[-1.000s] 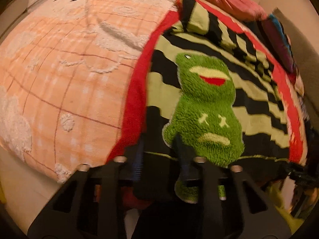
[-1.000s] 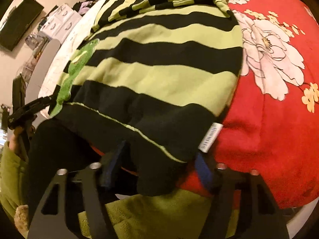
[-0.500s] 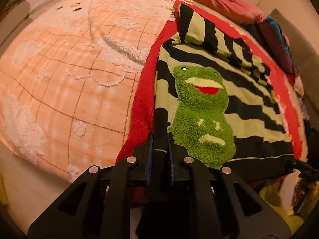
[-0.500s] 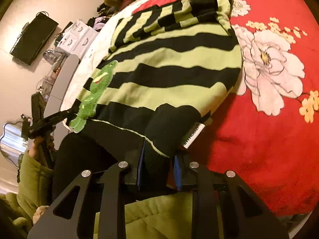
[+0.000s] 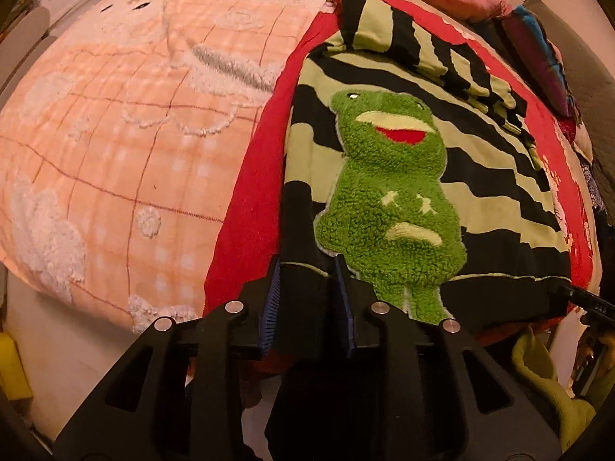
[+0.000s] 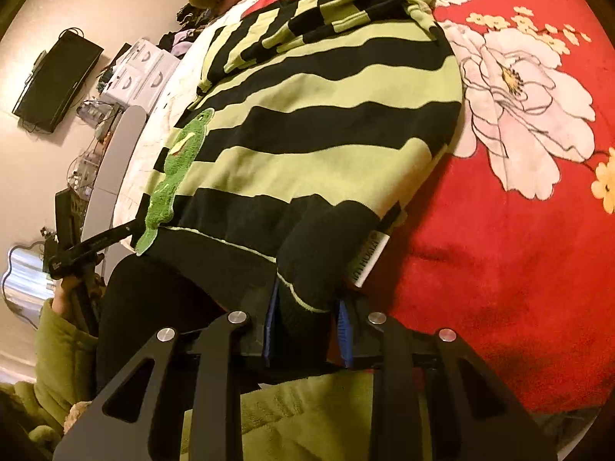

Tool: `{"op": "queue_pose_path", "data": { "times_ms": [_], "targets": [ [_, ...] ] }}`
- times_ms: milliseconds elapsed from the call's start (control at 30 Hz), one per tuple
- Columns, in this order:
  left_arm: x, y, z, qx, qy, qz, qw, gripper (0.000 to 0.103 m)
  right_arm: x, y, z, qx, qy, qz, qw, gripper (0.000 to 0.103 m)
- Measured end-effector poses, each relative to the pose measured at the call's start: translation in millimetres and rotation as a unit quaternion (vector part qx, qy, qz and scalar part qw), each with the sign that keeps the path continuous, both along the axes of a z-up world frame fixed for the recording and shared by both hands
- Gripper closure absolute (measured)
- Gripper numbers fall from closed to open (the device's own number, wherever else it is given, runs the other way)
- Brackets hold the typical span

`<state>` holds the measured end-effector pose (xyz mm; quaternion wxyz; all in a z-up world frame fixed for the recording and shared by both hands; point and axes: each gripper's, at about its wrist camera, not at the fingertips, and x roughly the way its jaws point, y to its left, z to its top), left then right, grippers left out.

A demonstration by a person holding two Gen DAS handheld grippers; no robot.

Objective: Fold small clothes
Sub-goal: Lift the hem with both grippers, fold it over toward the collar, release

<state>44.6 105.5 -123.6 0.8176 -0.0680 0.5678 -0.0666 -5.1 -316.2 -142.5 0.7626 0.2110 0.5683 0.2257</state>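
Fuzzy frog patch (image 5: 392, 199), striped knit sweater (image 6: 323, 123)

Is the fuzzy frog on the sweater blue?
No, the frog sewn on the striped sweater is bright green, with a red mouth.
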Motion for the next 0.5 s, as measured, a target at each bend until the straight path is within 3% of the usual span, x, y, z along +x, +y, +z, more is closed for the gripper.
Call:
{"op": "queue_pose_path", "data": {
  "times_ms": [33,67,200,367,500],
  "targets": [
    [0,-1,-1,0.0,-0.001,0.0,1.0,0.086,0,0,-1,0.0,0.001,0.0,1.0,0.078],
    [0,-1,0,-0.005,-0.002,-0.002,1.0,0.097,0,0,-1,0.001,0.001,0.001,1.0,0.078],
    [-1,-7,10,-0.014,-0.019,-0.011,0.9997,0.1,1,0,4,0.007,-0.009,0.003,1.0,0.083],
    [4,-9,35,-0.076,-0.058,0.005,0.9954,0.1,10,-6,24,0.037,-0.036,0.004,0.999,0.088],
    [24,-4,52,-0.145,-0.082,0.029,0.9855,0.1,26,-17,46,0.066,-0.068,-0.017,0.995,0.089]
  ]
}}
